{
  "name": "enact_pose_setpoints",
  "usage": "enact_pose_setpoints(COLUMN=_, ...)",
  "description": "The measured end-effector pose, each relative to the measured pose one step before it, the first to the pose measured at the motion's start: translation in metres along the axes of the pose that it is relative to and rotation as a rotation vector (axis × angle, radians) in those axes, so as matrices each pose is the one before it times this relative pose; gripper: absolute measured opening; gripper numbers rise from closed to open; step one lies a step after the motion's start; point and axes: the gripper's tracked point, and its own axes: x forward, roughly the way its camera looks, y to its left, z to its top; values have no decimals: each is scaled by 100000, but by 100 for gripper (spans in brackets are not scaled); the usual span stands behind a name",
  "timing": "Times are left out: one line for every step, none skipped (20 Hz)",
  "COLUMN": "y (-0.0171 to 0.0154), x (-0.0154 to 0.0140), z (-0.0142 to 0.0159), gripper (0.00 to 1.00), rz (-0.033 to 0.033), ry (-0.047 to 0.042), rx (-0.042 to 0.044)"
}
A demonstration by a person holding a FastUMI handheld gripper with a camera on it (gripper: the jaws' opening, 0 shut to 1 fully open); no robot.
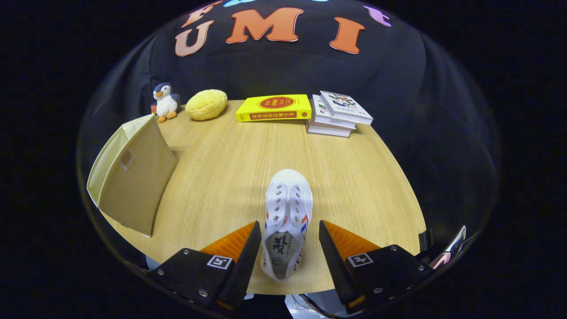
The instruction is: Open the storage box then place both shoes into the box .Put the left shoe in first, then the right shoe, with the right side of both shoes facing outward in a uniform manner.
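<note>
Between parted fingers (252, 239), white shoe (287, 208)

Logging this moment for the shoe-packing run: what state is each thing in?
gripper: open, fingers either side of the shoe's heel, gaps visible
white shoe: upright on the table, toe pointing away
storage box: on the table's left; open or closed unclear
yellow book: closed, lying flat
stack of books: closed, piled flat

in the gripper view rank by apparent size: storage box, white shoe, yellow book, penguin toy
1. storage box
2. white shoe, nearest, lying between the open jaws of the gripper, so flattered
3. yellow book
4. penguin toy
</note>
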Motion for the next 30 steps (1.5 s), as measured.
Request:
enact_pose_setpoints(y=-292, x=509, z=-747, gripper=79, rz=-394, ry=1405, rx=-193)
enact_pose_setpoints(y=-131, x=435, z=-610, gripper=79, rz=308, ry=1114, rx=-196)
enact_pose_setpoints(y=-179, x=604, z=-551, gripper=80, rz=-20, ry=1109, rx=-470)
enact_pose_setpoints(y=-263, x=603, z=-592, gripper=79, rz=-302, ry=1174, rx=-669)
enact_pose_setpoints(y=-387, x=312, z=-567, gripper=79, rz=-792, ry=1409, rx=-793)
enact_pose_setpoints(y=-369, x=265, z=-92, gripper=79, rz=-345, ry=64, rx=-313)
enact_pose_setpoints(y=-250, x=387, z=252, gripper=78, rz=64, ry=-726, rx=-14)
enact_pose_setpoints(y=-176, x=592, z=85, gripper=77, rz=-29, ry=-655, rx=-578)
enact_pose_setpoints(y=-197, x=678, z=-188, gripper=76, rz=-34, ry=245, rx=-1326)
enact_pose_setpoints(y=-217, x=484, z=-183, gripper=75, rz=-354, ry=564, rx=-954)
enact_pose_setpoints(y=-198, x=441, z=264, gripper=73, rz=-429, ry=-1351, rx=106)
enact_pose_setpoints(y=-34, x=496, z=248, gripper=71, rz=205, ry=-1290, rx=-502)
enact_pose_setpoints(y=-210, x=528, z=307, gripper=69, rz=-524, ry=-1702, rx=30)
enact_pose_setpoints(y=193, x=524, z=532, gripper=68, rz=654, ry=-2034, rx=478)
enact_pose_setpoints(y=-99, x=454, z=328, gripper=66, rz=298, ry=-1878, rx=716)
enact_pose_setpoints(y=83, x=470, z=427, gripper=65, rz=799, ry=-1774, rx=627)
enact_pose_setpoints(y=21, x=547, z=108, gripper=61, rz=469, ry=-1563, rx=-262)
enact_pose_setpoints(y=-49, x=243, z=231, gripper=59, rz=227, ry=-967, rx=-7)
enact_pose_setpoints(y=205, x=114, z=277, gripper=54, rz=689, ry=-640, rx=755)
enact_pose_setpoints(y=323, x=269, z=145, gripper=51, rz=1670, ry=145, rx=1432)
enact_pose_setpoints(y=-137, x=425, z=242, gripper=42, rz=-981, ry=-339, rx=1308)
enact_pose_setpoints(y=-618, x=197, z=430, gripper=32, rz=-2297, ry=-1163, rx=1256)
enact_pose_setpoints(y=-677, x=301, z=397, gripper=22, rz=-2675, ry=-1249, rx=1895)
enact_pose_setpoints(y=29, x=322, z=390, gripper=13, rz=441, ry=-517, rx=3046)
enact_pose_setpoints(y=67, x=-163, z=-84, gripper=4, rz=804, ry=512, rx=2240)
enact_pose_setpoints(y=36, x=-271, z=-225, gripper=4, rz=787, ry=1120, rx=1637)
enact_pose_setpoints(y=-201, x=-517, z=-37, gripper=3, rz=657, ry=-294, rx=1385)
enact_pose_setpoints(y=47, x=-545, z=483, gripper=3, rz=490, ry=-899, rx=1631)
enact_pose_setpoints(y=225, x=-393, z=737, gripper=3, rz=495, ry=-936, rx=998)
enact_pose_setpoints(y=206, x=-556, z=863, gripper=2, rz=187, ry=-1374, rx=296)
